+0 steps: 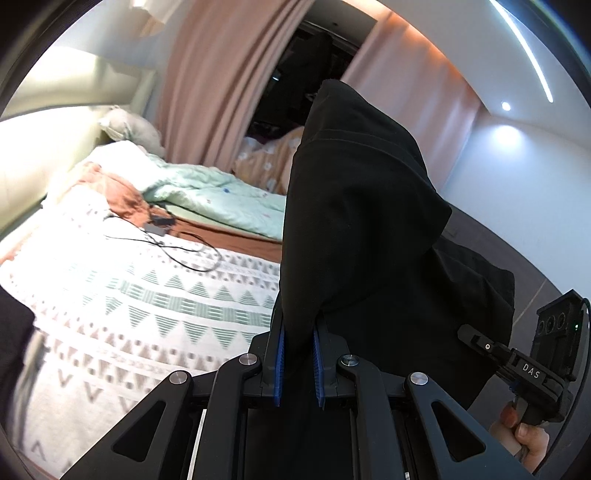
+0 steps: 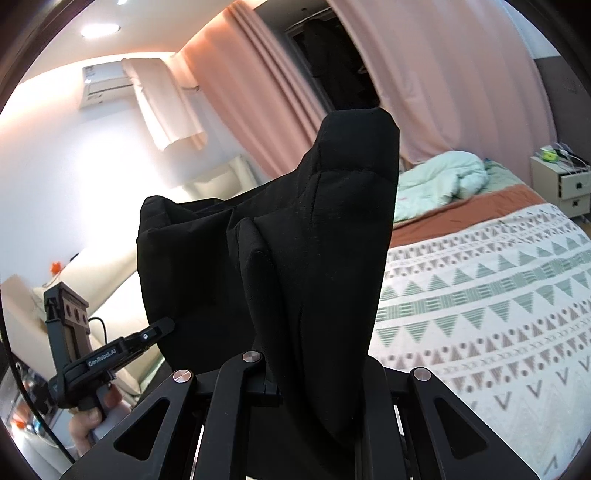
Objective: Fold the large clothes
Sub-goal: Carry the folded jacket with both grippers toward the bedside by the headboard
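Left fingers (image 1: 298, 354) clamp black garment (image 1: 354, 221) | right fingers (image 2: 314, 369) clamp it too | above bed (image 1: 147, 295)

- bed (image 1: 110, 314) with a white cover in a green and pinkish triangle pattern, takes up most of the lower part of both views
- mint green quilt (image 1: 207, 188) bunched up at the far end, rust-brown sheet (image 2: 465, 210) showing under it
- black cable (image 1: 177, 251) looping across the cover, runs to a small dark gadget (image 1: 159, 223), can't tell what it is
- pink curtains (image 2: 443, 74) parted around a dark opening
- white nightstand (image 2: 561, 184), drawer ajar, clutter on top
- air conditioner (image 2: 107, 85) high on the wall
- round ceiling light (image 2: 99, 29)
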A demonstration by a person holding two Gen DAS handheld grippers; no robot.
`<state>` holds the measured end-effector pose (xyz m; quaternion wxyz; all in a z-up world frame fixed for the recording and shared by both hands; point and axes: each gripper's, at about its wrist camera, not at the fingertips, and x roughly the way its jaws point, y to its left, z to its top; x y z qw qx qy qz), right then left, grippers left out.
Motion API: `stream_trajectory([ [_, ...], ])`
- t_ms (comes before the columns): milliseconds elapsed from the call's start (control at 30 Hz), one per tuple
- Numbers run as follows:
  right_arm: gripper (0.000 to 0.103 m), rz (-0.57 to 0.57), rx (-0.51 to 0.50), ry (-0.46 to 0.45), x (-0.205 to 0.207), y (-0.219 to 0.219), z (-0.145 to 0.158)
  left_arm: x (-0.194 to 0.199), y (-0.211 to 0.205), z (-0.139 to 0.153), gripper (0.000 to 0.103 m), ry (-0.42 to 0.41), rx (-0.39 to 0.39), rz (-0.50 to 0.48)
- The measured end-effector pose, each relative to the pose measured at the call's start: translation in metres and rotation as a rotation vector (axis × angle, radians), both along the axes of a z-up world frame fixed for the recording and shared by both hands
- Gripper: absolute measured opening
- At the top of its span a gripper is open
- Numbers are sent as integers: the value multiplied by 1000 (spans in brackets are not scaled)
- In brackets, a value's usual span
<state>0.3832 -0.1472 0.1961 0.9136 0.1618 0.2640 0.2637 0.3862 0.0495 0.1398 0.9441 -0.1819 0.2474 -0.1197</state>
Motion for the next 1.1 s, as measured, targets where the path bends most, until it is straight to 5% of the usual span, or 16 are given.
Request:
stream_trajectory([
  [600,13,299,-60,-26,39,217,-11,-77,205,0,13,-2,-21,261],
  [1100,13,473,-58,-5,45,322,-49,-106,317,-14,13,40,1,442],
])
